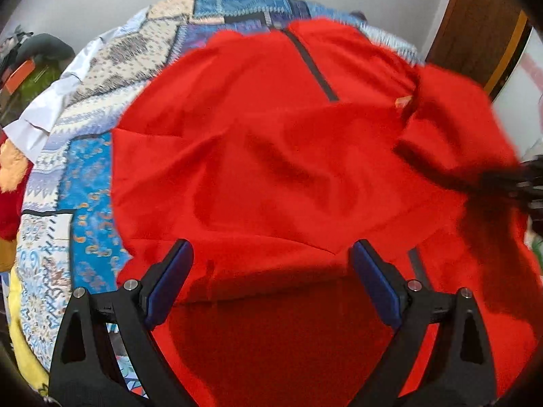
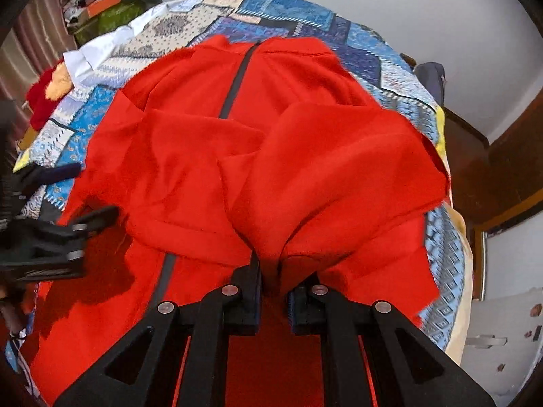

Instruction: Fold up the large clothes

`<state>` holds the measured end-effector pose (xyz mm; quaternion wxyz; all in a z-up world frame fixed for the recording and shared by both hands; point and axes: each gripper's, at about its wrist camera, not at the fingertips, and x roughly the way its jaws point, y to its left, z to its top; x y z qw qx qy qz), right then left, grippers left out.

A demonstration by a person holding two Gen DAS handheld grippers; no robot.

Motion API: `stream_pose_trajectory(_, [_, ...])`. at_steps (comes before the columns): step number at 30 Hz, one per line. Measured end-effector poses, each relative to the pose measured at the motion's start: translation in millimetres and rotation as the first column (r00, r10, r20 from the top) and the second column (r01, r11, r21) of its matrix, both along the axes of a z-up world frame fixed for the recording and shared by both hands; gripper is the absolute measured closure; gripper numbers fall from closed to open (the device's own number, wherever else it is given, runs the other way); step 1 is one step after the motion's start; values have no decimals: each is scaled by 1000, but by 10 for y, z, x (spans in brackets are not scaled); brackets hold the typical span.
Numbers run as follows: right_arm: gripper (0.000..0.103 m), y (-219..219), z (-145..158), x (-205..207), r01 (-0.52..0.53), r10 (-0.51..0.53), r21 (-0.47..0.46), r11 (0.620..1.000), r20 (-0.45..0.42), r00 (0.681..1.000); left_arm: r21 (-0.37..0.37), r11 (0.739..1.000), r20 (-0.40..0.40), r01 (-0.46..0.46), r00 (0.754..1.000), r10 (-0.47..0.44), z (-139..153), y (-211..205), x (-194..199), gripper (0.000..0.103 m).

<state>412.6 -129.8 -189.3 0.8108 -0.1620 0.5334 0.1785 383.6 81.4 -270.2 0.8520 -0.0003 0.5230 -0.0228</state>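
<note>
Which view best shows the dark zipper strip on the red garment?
The right wrist view: the zipper strip runs down the middle of the red garment, disappears under a folded-over flap and reappears lower. The left wrist view shows only a short upper stretch and a blurred bit near the right edge.

Left gripper (image 1: 271, 254) fingers wide apart — right gripper (image 2: 270, 271) pinched closed.

Both grippers are black with triangular cut-outs, silver screws and blue-padded jaws.
</note>
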Motion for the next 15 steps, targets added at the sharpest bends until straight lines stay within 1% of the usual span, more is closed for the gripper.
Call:
stream_pose_trajectory(2, [95,-119,61,-26,17,-17,17,1000,9,1000,5,1000,-33,-4,999,4,-126,-49,56,7])
stream_pose_trajectory(4, [95,-245,118,-58,30,-31,23,999,26,999,-20,1000,-44,-17,999,16,-207,-47,77,7])
stream_pose_trajectory(7, [95,-402,203,-80,46,-47,12,999,65,997,-77,996,-61,-46,997,42,-250,27,77,6])
stream_pose_trajectory(10, [95,-551,276,-80,64,-66,21,998,82,994,-99,993,-87,-60,995,51,-250,69,90,7])
stream_pose_trajectory(12, [95,-651,320,-81,78,-81,43,996,82,993,-58,997,-84,-48,995,43,-186,33,88,8])
stream_pose_trajectory(15, [95,-792,387,-76,108,-116,86,990,89,989,26,1000,-46,-7,999,8,11,-91,59,13])
